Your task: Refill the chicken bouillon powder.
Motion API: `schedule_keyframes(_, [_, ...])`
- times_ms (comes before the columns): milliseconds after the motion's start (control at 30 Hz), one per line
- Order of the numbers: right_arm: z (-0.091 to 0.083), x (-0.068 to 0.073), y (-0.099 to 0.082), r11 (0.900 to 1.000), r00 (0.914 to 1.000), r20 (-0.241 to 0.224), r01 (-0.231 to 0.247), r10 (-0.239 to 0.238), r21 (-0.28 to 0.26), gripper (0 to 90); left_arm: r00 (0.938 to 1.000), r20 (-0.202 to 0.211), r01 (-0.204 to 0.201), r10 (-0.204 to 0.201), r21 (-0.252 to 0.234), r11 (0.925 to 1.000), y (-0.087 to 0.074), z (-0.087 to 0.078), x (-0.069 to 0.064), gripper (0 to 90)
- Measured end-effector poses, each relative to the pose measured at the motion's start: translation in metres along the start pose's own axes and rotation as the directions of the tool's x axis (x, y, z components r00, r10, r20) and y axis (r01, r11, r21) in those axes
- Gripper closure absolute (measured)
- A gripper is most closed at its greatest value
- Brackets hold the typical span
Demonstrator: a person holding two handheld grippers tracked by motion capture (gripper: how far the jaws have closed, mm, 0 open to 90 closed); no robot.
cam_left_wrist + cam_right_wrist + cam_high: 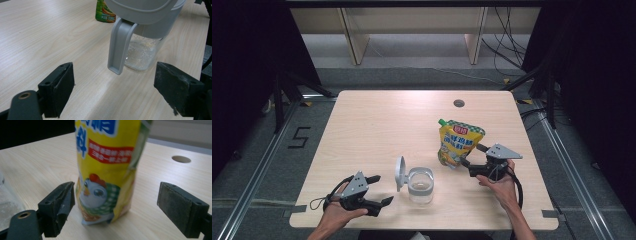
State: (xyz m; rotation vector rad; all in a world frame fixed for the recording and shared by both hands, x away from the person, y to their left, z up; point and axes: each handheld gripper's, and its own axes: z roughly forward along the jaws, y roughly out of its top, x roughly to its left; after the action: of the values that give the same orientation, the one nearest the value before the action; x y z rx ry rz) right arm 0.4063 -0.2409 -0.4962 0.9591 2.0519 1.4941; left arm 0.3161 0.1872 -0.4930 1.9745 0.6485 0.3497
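A yellow pouch [459, 142] with a green cap and a chicken picture stands upright right of the table's middle. My right gripper [473, 156] is open at the pouch's lower right side. In the right gripper view the pouch [107, 170] stands between the wide jaws of that gripper [115, 207], close to the left pad without being pressed. A clear jar [419, 185] with its grey flip lid [400, 173] swung open stands near the front edge. My left gripper [381, 189] is open just left of it, and the left gripper view shows the jar [145, 52] ahead of the empty jaws [113, 92].
The wooden table [362, 130] has a round cable hole [458, 103] at the back, which is also in the right gripper view [181, 159]. Its left half is bare wood. Beyond the table are dark stands, cables and shelving legs.
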Motion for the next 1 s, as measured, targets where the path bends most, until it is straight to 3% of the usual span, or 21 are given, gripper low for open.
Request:
schedule_keyframes(33, [0.001,0.000,0.001,1.0000,0.9999,0.009,0.008,-0.008,0.001,16.1,0.9996,0.000,-0.030,0.030,0.001,0.9996,0.001,0.000,0.002,16.2])
schedule_keyframes(133, [0.006,-0.002,0.003,0.9997,0.9997,0.002,0.023,-0.023,0.007,15.6,0.9998,0.004,-0.019,0.019,-0.004,0.9998,0.000,-0.001,0.001,16.2])
schedule_keyframes(167, [0.007,0.000,0.002,1.0000,1.0000,0.000,0.005,-0.005,0.005,15.6,0.9998,0.002,-0.017,0.017,-0.007,0.9998,-0.001,-0.001,0.001,16.2])
schedule_keyframes(200, [0.009,-0.002,0.002,0.9999,0.9999,-0.008,0.012,-0.012,0.000,15.5,0.9998,-0.009,0.018,-0.018,0.004,0.9998,-0.002,-0.002,-0.001,16.2])
schedule_keyframes(267, [0.015,-0.002,0.002,0.9998,0.9997,-0.021,0.015,-0.015,-0.015,15.5,0.9999,-0.008,-0.008,0.008,-0.003,1.0000,-0.001,-0.003,0.001,16.2])
schedule_keyframes(300, [0.016,0.000,0.001,0.9999,0.9998,-0.021,0.003,-0.004,-0.013,15.6,1.0000,-0.007,-0.006,0.006,-0.005,1.0000,-0.001,-0.002,0.001,16.2])
schedule_keyframes(333, [0.019,-0.001,0.002,0.9996,0.9990,-0.036,0.027,-0.028,-0.010,15.7,0.9999,-0.010,-0.003,0.003,-0.004,1.0000,-0.001,-0.003,0.001,16.2])
schedule_keyframes(367, [0.019,0.002,0.002,0.9999,0.9992,-0.040,0.007,-0.006,0.015,15.7,0.9999,-0.008,0.009,-0.009,-0.003,1.0000,-0.001,-0.002,0.000,16.2])
schedule_keyframes(433, [0.026,0.002,0.001,0.9999,0.9990,-0.044,0.002,-0.003,-0.016,15.7,0.9998,-0.010,0.017,-0.017,-0.004,0.9999,-0.001,-0.002,-0.001,16.2])
schedule_keyframes(467, [0.028,0.003,0.000,1.0000,0.9986,-0.052,0.000,0.000,0.007,15.7,0.9997,-0.008,0.022,-0.022,-0.004,0.9997,-0.001,-0.001,-0.001,16.2])
schedule_keyframes(500, [0.031,0.002,-0.001,0.9997,0.9985,-0.051,0.021,-0.021,0.009,15.7,0.9997,0.002,0.023,-0.023,-0.007,0.9997,-0.001,-0.001,-0.002,16.2])
schedule_keyframes(533, [0.034,0.003,-0.002,1.0000,0.9988,-0.048,0.004,-0.004,-0.002,15.5,1.0000,-0.001,0.004,-0.004,0.000,1.0000,-0.001,-0.001,-0.001,16.2])
schedule_keyframes(600, [0.038,0.000,-0.001,0.9988,0.9977,-0.051,0.045,-0.044,0.016,15.2,1.0000,-0.008,0.004,-0.004,-0.004,1.0000,-0.001,-0.001,-0.002,16.2])
schedule_keyframes(633, [0.040,0.003,-0.001,0.9998,0.9983,-0.057,-0.001,0.002,0.019,15.3,1.0000,-0.005,-0.004,0.004,0.001,1.0000,-0.001,-0.001,-0.002,16.2])
schedule_keyframes(667, [0.043,0.000,0.000,0.9993,0.9983,-0.046,0.037,-0.037,-0.003,15.4,0.9998,-0.009,0.016,-0.016,0.002,0.9999,-0.001,-0.001,-0.003,16.2])
schedule_keyframes(700, [0.043,0.003,0.000,0.9999,0.9984,-0.055,-0.012,0.013,0.010,15.5,0.9998,-0.004,0.019,-0.019,-0.004,0.9998,-0.001,-0.001,-0.004,16.2])
schedule_keyframes(733, [0.043,0.003,0.000,0.9997,0.9980,-0.061,-0.018,0.018,0.015,15.6,0.9999,0.000,-0.011,0.011,-0.004,0.9999,0.000,-0.001,-0.002,16.2])
schedule_keyframes(767, [0.045,0.003,0.000,0.9999,0.9979,-0.063,-0.015,0.015,0.003,15.7,0.9999,0.000,-0.015,0.015,-0.004,0.9999,0.000,-0.001,-0.002,16.2])
schedule_keyframes(800, [0.047,0.001,-0.001,0.9997,0.9984,-0.054,0.018,-0.019,-0.018,15.7,0.9999,-0.002,-0.015,0.015,0.002,0.9999,0.000,-0.001,-0.002,16.2])
schedule_keyframes(833, [0.046,0.003,-0.001,0.9998,0.9980,-0.061,-0.015,0.016,0.009,15.6,0.9999,0.000,-0.015,0.015,-0.003,0.9999,0.000,-0.001,-0.002,16.2])
schedule_keyframes(1000, [0.053,0.002,-0.001,0.9992,0.9974,-0.067,-0.027,0.025,-0.029,15.6,1.0000,0.003,-0.004,0.004,-0.004,1.0000,-0.001,-0.001,-0.003,16.2])
